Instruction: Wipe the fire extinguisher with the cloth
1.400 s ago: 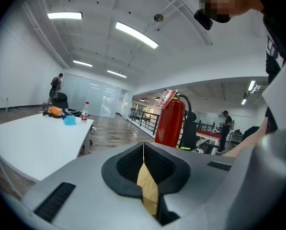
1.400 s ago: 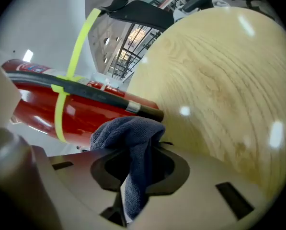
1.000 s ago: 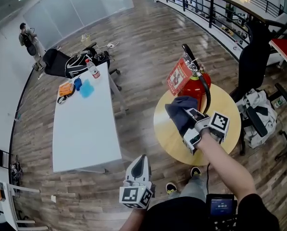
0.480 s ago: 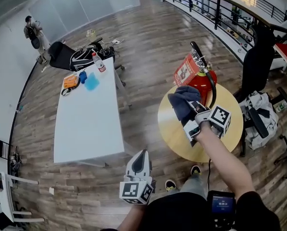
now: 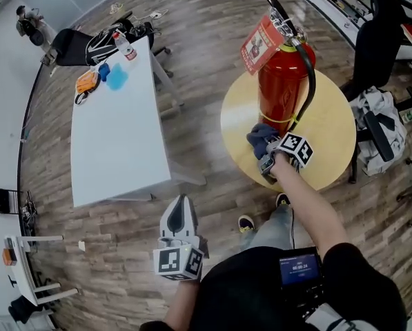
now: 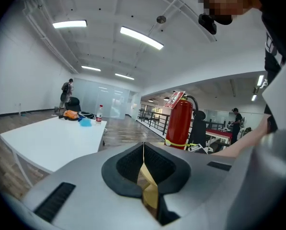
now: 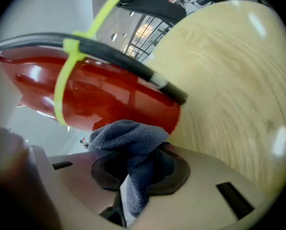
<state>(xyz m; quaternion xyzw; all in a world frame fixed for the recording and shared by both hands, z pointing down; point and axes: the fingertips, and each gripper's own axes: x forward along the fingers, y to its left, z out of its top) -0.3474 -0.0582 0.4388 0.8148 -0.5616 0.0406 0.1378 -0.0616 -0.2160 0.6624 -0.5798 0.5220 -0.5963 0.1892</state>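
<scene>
The red fire extinguisher (image 5: 283,88) is standing upright on a round wooden desk (image 5: 330,136). A black hose (image 5: 308,81) is curving down its right side, and a yellow-green tie (image 7: 63,80) is holding the hose against the red body. A red and white tag (image 5: 259,41) is hanging near its top.

The cloth (image 5: 261,138) is dark blue-grey and bunched up. It is touching the low part of the fire extinguisher, close to the desk top. The right tongs (image 5: 268,154) are squeezing the cloth. In the right gripper view the two jaws are closing tight on a fold of it, and the rest of the cloth (image 7: 133,143) is puffing out in front and pressing on the red side (image 7: 99,95).

The left tongs (image 5: 181,209) are hanging well apart from the round desk, down near the person's body and over the wooden floor (image 5: 212,61). Their jaws are pressing together with nothing between them. In the left gripper view the fire extinguisher (image 6: 177,123) is showing far off.

A long white desk (image 5: 116,136) is standing to the left. A bottle (image 5: 125,45), a blue thing (image 5: 116,78) and an orange thing (image 5: 87,83) are sitting at its far end. A person (image 5: 27,23) is standing far away by the wall.
</scene>
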